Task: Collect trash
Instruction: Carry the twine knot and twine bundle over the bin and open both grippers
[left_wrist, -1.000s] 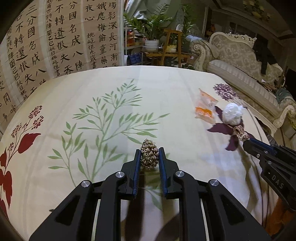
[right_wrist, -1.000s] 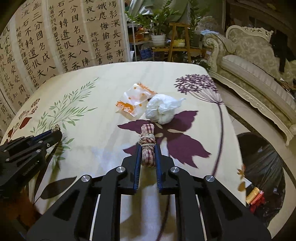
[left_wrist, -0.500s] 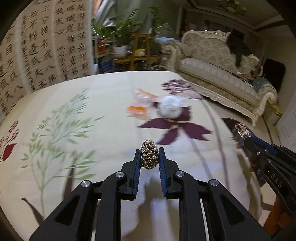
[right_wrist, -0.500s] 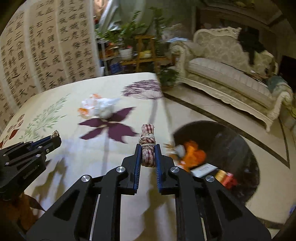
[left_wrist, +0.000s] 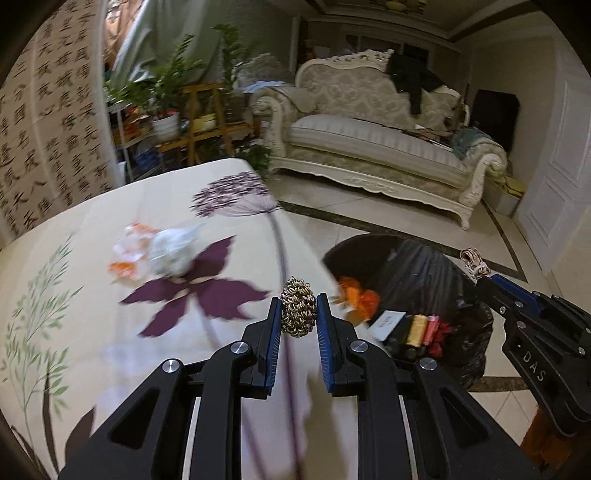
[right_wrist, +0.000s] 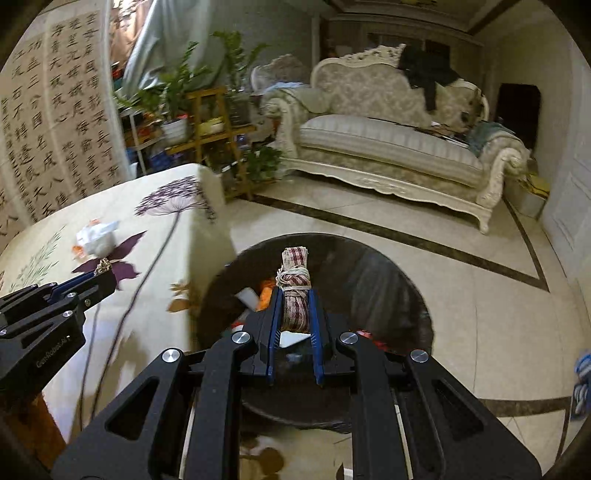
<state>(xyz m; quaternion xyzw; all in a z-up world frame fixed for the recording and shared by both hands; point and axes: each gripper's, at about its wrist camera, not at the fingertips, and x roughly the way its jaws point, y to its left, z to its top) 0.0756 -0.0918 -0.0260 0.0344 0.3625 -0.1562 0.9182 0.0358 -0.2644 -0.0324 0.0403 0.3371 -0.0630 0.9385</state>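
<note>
Left wrist view: the left gripper (left_wrist: 298, 314) is clamped on a gold braided cord bundle (left_wrist: 298, 312), held over the near table edge. It looks light, soft and springy; a grip across its middle suits it. A white crumpled wad (left_wrist: 173, 252) and an orange wrapper (left_wrist: 127, 258) lie on the tablecloth (left_wrist: 74, 229), far left.

Right wrist view: the right gripper (right_wrist: 293, 314) is clamped on a tied checked cloth roll (right_wrist: 294, 291), above the black trash bag (right_wrist: 388, 280). It appears light and pliable.
</note>
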